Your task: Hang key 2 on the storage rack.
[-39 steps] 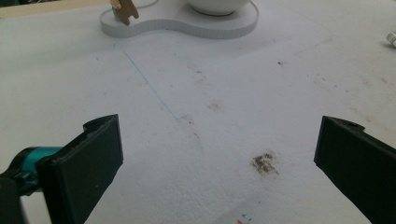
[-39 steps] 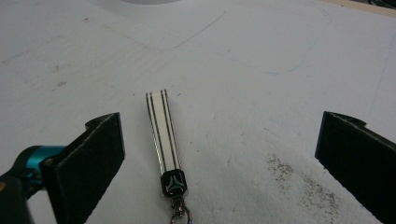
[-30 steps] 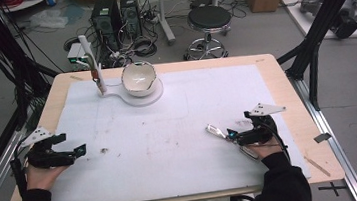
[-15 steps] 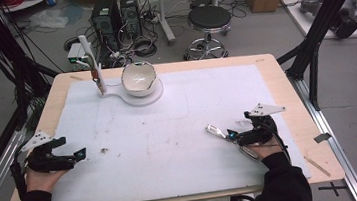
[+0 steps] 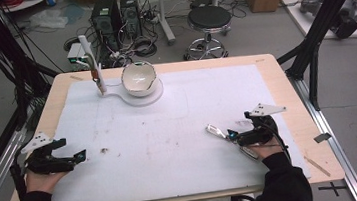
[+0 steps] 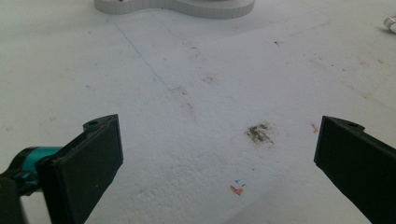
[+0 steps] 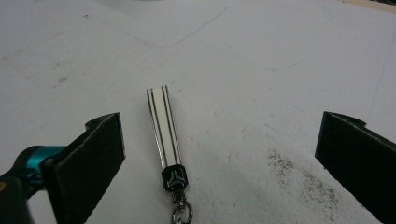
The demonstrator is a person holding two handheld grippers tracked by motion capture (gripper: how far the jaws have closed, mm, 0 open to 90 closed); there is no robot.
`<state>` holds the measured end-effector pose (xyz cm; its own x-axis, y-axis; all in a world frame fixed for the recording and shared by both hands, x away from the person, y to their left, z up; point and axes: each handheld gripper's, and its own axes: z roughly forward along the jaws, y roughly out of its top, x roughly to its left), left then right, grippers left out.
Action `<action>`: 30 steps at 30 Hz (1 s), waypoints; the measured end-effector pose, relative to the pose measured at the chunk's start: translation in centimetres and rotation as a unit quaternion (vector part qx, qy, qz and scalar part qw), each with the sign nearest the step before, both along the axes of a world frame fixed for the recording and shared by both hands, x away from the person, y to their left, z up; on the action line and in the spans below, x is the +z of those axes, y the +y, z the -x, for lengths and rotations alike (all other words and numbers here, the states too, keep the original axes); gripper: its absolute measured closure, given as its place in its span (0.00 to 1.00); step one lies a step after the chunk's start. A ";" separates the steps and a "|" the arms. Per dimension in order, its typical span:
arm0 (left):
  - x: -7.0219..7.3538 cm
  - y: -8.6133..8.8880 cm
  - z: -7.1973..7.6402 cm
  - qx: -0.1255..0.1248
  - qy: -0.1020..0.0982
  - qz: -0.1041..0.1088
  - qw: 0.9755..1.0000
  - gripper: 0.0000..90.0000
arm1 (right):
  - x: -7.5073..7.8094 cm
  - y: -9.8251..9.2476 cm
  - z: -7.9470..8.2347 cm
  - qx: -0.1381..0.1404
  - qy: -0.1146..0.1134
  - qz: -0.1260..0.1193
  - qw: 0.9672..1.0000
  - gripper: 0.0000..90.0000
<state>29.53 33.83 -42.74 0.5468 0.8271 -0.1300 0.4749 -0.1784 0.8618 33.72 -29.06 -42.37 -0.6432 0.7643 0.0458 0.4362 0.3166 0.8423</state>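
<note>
Between the spread fingers of the right gripper (image 7: 219, 163), nearer the finger (image 7: 88, 163) on the left of the right gripper view than the other one, lies a keychain strap (image 7: 163, 133): a pale flat strip with dark lines along its length, a black cap (image 7: 175, 179) bearing a three-pointed emblem at the near end and a metal swivel clasp (image 7: 181, 212) below that. It rests flat on the white foam mat (image 7: 261, 56), touching neither finger. In the high view the strap (image 5: 216, 131) lies just ahead of the right gripper's tips (image 5: 230, 135).

The step in hand looks like picking the strap up. To do it well, I would shift the gripper sideways until the strap sits midway between the fingers, bring the tips down so they brush the mat on either side of the black cap, and close there: the cap looks thicker and stiffer than the flat strip, which would likely buckle or slip.

The left gripper (image 6: 219, 158) is also wide open and empty, with a brownish smudge (image 6: 259, 133) and a small orange mark (image 6: 236, 189) on the mat between its fingers.

Counted: one keychain strap, two grippers, one bowl (image 5: 139, 78) on one white base (image 5: 142, 95) far ahead of both pairs of fingers, one white upright post (image 5: 91, 59) beside it
</note>
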 end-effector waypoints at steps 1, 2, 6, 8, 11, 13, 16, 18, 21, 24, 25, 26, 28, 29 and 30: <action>0.0 0.0 0.0 -0.001 0.000 -0.001 1.000 0.02 | 0.0 0.0 0.0 0.002 -0.001 0.000 1.000 0.01; 0.0 0.0 0.0 -0.001 0.000 -0.002 1.000 0.02 | 0.0 0.1 0.0 0.001 0.001 0.002 1.000 0.01; -0.1 -0.1 0.1 -0.002 0.002 -0.004 1.000 0.02 | 0.1 0.4 0.0 0.007 0.004 0.009 1.000 0.01; -0.2 -0.1 0.0 -0.003 0.003 -0.004 1.000 0.02 | 0.1 0.6 0.0 0.010 0.006 0.012 1.000 0.01; -0.2 -0.1 0.0 -0.007 0.005 -0.005 1.000 0.02 | 0.0 0.7 -0.1 0.015 0.011 0.017 1.000 0.01; -0.3 -0.1 0.0 -0.009 0.006 -0.007 1.000 0.02 | 0.0 0.8 -0.1 0.022 0.013 0.019 0.999 0.01; -0.3 -0.2 -0.1 -0.010 0.008 -0.009 1.000 0.02 | -0.1 1.1 -0.2 0.026 0.020 0.024 0.999 0.01; -0.3 -0.3 -0.1 -0.011 0.008 -0.010 1.000 0.02 | -0.2 1.4 -0.3 0.031 0.022 0.029 0.999 0.01; -0.3 -0.3 -0.1 -0.013 0.008 -0.011 1.000 0.02 | -0.3 1.9 -0.4 0.039 0.025 0.037 0.998 0.01; -0.3 -0.3 -0.1 -0.013 0.008 -0.011 1.000 0.02 | -0.5 2.4 -0.7 0.046 0.031 0.044 0.998 0.01; -0.3 -0.3 -0.1 -0.014 0.008 -0.011 1.000 0.02 | -0.5 2.5 -0.8 0.047 0.035 0.044 0.997 0.01; -0.4 -0.3 -0.1 -0.014 0.008 -0.012 1.000 0.02 | -0.6 2.6 -1.0 0.049 0.039 0.046 0.997 0.01; -0.4 -0.3 -0.1 -0.015 0.008 -0.012 1.000 0.02 | -0.6 2.9 -1.3 0.053 0.044 0.052 0.996 0.04; -0.4 -0.4 -0.1 -0.017 0.009 -0.014 1.000 0.02 | -0.6 3.1 -1.4 0.056 0.046 0.053 0.996 0.05; -0.4 -0.4 -0.1 -0.017 0.009 -0.015 1.000 0.02 | -0.6 3.3 -1.6 0.060 0.047 0.057 0.995 0.05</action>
